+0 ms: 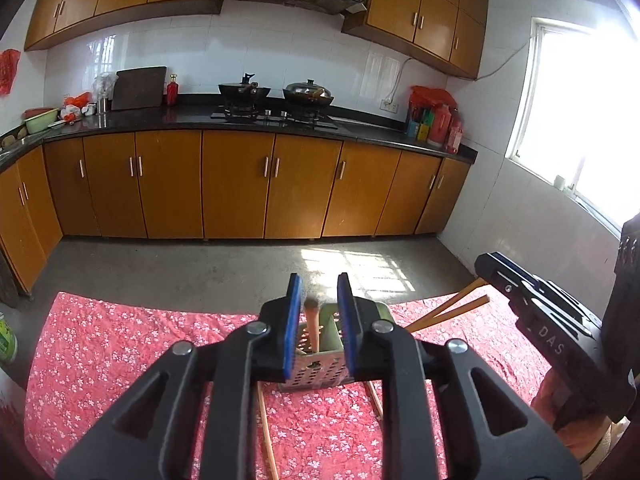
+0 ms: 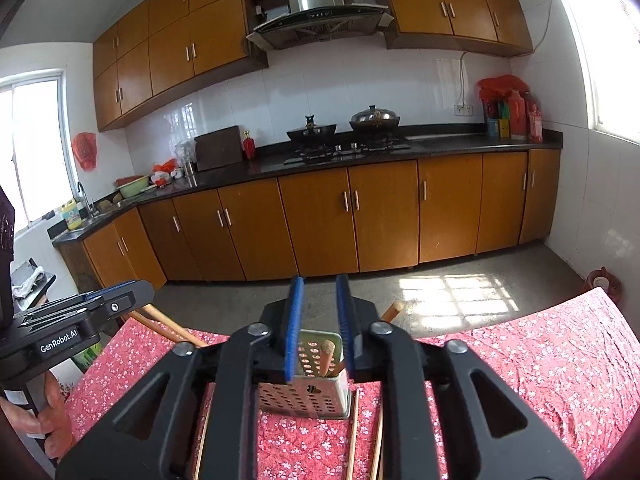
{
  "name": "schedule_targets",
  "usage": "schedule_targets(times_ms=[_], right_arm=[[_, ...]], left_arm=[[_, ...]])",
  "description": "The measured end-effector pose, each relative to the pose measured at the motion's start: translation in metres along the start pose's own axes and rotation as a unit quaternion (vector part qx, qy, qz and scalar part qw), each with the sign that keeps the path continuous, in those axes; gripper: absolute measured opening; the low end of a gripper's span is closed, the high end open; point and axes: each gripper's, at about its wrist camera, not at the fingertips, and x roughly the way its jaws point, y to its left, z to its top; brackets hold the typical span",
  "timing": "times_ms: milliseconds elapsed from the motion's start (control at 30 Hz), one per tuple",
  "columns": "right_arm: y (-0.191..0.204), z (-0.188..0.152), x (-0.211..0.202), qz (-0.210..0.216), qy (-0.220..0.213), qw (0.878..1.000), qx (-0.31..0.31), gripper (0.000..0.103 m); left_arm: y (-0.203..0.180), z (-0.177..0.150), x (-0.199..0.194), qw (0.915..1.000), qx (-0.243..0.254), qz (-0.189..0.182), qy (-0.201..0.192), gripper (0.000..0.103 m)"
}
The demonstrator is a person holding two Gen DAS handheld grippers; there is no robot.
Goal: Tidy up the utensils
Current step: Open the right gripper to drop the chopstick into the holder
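The left gripper, black with blue pads, points toward the far edge of a table under a red cloth printed with small white flowers. Its jaws stand a little apart, and a wooden stick with a rounded tip rises in the gap; no pad presses on it. The stick stands in a perforated, square, pale-green metal utensil holder just ahead of the fingertips, at the centre of the cloth.

At 3 o'clock in the left view the right gripper comes in from the side, with two wooden chopsticks lying slanted on the cloth below it.

In the right wrist view the jaws of that gripper are likewise slightly spread with nothing pinched; the holder sits between and beyond the pads, a stick leaning inside. More thin wooden chopsticks lie flat on the cloth at 6 o'clock from the holder. At 9 o'clock a hand grips the left gripper's handle.
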Motion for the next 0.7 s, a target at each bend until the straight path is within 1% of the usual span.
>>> schedule_targets(times_ms=[67, 100, 133, 167, 200, 267, 333, 367, 433, 467, 533, 600, 667, 700], right_arm=[[-0.001, 0.002, -0.011, -0.004, -0.015, 1.0, -0.002, 0.026], [-0.001, 0.003, -0.019, -0.008, -0.025, 1.0, -0.004, 0.028], [-0.003, 0.004, -0.025, -0.011, -0.033, 0.999, -0.005, 0.032], [-0.005, 0.004, -0.035, -0.017, -0.045, 0.999, -0.004, 0.036], [-0.008, 0.003, -0.046, -0.024, -0.055, 0.998, -0.003, 0.037], [-0.015, -0.004, -0.062, -0.039, -0.066, 0.997, -0.004, 0.044], [-0.023, -0.018, -0.073, -0.06, -0.065, 0.996, -0.008, 0.049], [-0.028, -0.025, -0.074, -0.07, -0.059, 0.996, -0.009, 0.05], [-0.041, -0.046, -0.07, -0.093, -0.032, 0.995, -0.009, 0.05], [-0.05, -0.061, -0.063, -0.104, -0.006, 0.995, -0.002, 0.05], [-0.068, -0.093, -0.045, -0.121, 0.048, 0.991, 0.02, 0.049], [-0.08, -0.123, -0.027, -0.125, 0.093, 0.987, 0.04, 0.039], [-0.084, -0.15, -0.009, -0.115, 0.139, 0.982, 0.049, 0.028], [-0.085, -0.161, -0.001, -0.104, 0.159, 0.98, 0.056, 0.024]], left_arm=[[0.003, 0.0, -0.012, 0.9999, -0.005, 0.001, -0.01, 0.025], [0.004, 0.0, -0.018, 0.9999, -0.007, 0.002, -0.014, 0.03], [0.007, 0.0, -0.028, 0.9997, -0.011, 0.002, -0.023, 0.033], [0.009, -0.001, -0.034, 0.9996, -0.011, 0.003, -0.028, 0.034], [0.012, -0.004, -0.045, 0.9993, -0.011, 0.006, -0.034, 0.034], [0.017, -0.012, -0.059, 0.9991, -0.005, 0.015, -0.039, 0.038], [0.024, -0.028, -0.071, 0.9983, 0.01, 0.041, -0.04, 0.048], [0.028, -0.039, -0.074, 0.9974, 0.021, 0.06, -0.035, 0.05], [0.037, -0.066, -0.071, 0.9934, 0.045, 0.105, -0.013, 0.052], [0.043, -0.079, -0.067, 0.9915, 0.051, 0.12, 0.001, 0.053], [0.058, -0.107, -0.052, 0.9872, 0.054, 0.145, 0.04, 0.055], [0.076, -0.139, -0.033, 0.9826, 0.04, 0.16, 0.085, 0.055], [0.09, -0.162, -0.019, 0.9808, 0.015, 0.159, 0.112, 0.055], [0.095, -0.171, -0.014, 0.9797, 0.005, 0.16, 0.121, 0.055]])
